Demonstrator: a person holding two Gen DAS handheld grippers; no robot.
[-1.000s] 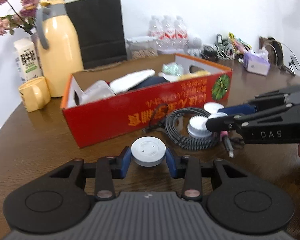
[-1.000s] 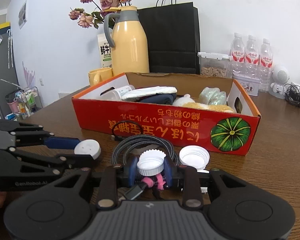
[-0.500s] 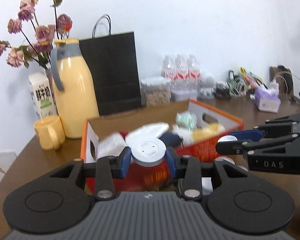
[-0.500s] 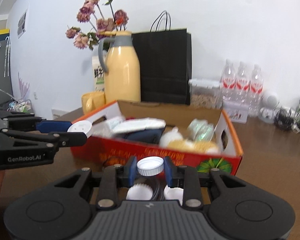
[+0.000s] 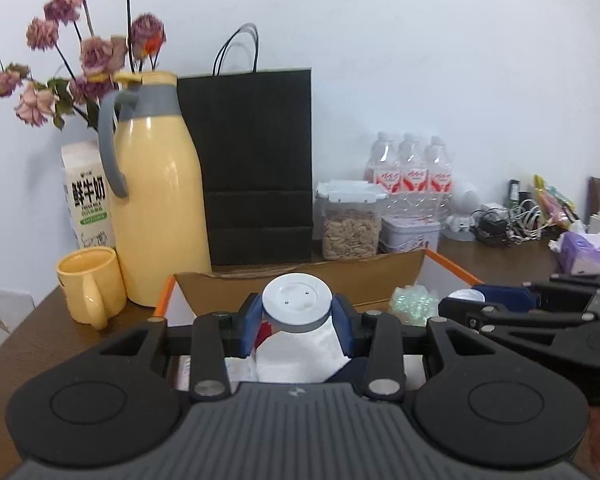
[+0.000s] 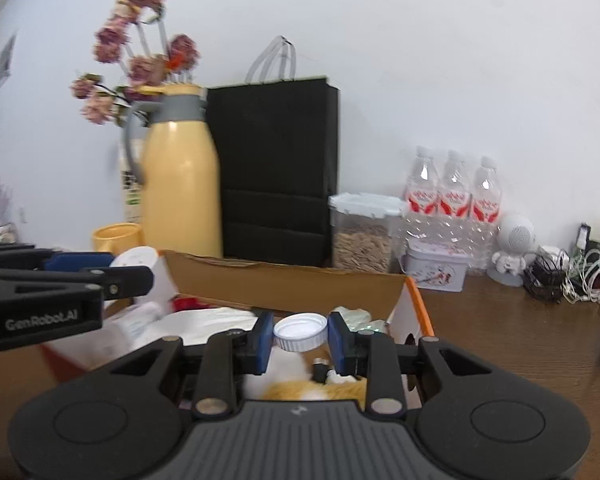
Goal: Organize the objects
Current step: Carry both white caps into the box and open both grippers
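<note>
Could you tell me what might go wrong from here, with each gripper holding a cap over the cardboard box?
1. The right gripper pinches the ribbed white bottle cap only by its rim; it could pop out sideways.
2. The red cardboard box is already piled with white cloth; a released cap may roll off.
3. The left gripper, holding the round grey-white lid, sits close beside the right one; they could bump.
</note>
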